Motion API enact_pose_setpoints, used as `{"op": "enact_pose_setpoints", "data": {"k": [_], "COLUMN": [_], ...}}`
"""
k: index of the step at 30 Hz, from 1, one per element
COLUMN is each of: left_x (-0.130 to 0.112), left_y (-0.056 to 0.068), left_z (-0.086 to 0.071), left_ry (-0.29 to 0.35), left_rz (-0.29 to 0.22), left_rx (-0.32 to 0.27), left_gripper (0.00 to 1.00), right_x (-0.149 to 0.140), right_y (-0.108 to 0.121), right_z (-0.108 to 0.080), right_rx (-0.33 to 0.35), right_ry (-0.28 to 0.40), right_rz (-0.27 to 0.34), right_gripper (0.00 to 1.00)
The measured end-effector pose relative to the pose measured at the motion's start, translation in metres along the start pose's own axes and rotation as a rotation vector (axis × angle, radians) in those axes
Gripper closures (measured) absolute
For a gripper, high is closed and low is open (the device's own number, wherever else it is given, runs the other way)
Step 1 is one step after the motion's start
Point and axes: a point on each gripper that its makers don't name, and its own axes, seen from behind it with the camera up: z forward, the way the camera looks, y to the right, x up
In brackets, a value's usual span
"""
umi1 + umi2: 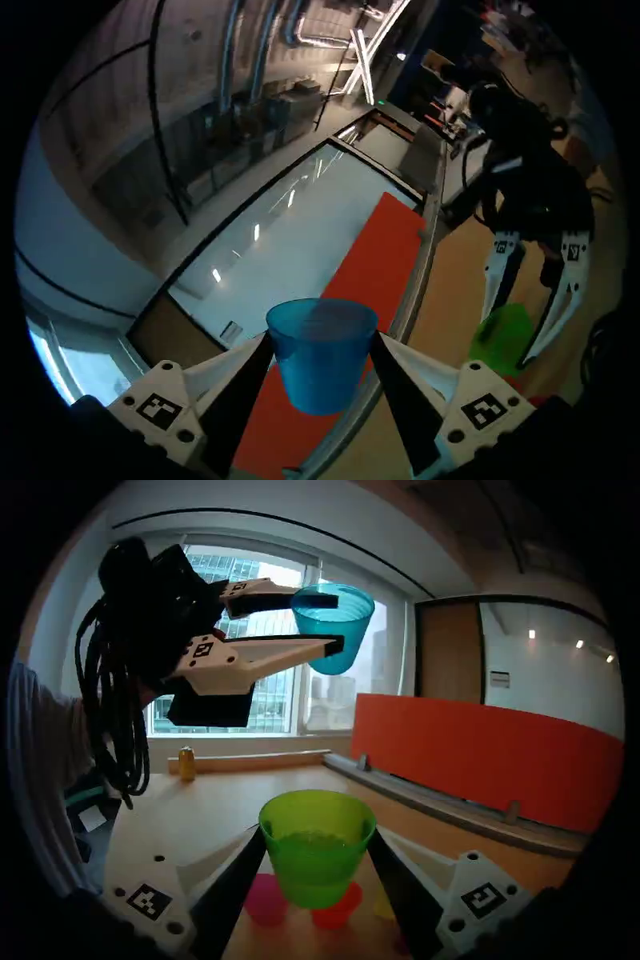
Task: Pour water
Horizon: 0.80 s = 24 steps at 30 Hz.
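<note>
A translucent blue cup [320,360] stands upright between my left gripper's [320,342] fingers, which press on its sides. In the right gripper view that blue cup [332,636] is raised high before the window, with the left gripper [324,624] shut on it. My right gripper [318,836] is shut on a green cup [318,864], upright and low over the wooden table [200,808]; a liquid level seems to show inside it. The left gripper view has the right gripper [509,342] off to the right, fingers pointing down around the green cup [500,346].
An orange divider panel [496,752] runs along the table's far side on a grey rail [448,804]. Small pink [266,898] and red [336,910] cups sit on the table under the green cup. A yellow can [186,762] stands on the ledge. Black cables [120,720] hang from the left gripper.
</note>
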Motion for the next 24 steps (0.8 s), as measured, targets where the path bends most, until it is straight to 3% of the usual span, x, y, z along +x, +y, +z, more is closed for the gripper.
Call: {"op": "enact_pose_setpoints", "data": {"k": [8, 12, 18, 24], "left_x": [-0.024, -0.035, -0.049, -0.057], "left_y": [-0.01, -0.013, -0.009, -0.004], "left_z": [0.003, 0.003, 0.002, 0.004], "left_ry": [-0.035, -0.041, -0.049, -0.053], "left_rz": [-0.368, -0.521, -0.692, -0.798], "left_rx": [-0.011, -0.018, -0.034, -0.049], "left_gripper": [0.16, 0.16, 0.15, 0.15], "right_x": [0.001, 0.003, 0.005, 0.008], "right_y": [0.004, 0.007, 0.01, 0.009], "right_z": [-0.005, -0.007, -0.009, -0.009], "right_rx": [-0.011, -0.02, -0.029, -0.031], "right_ry": [0.008, 0.012, 0.016, 0.018], "right_rz": [0.002, 0.001, 0.0, -0.002], "right_gripper": [0.11, 0.11, 0.11, 0.11]}}
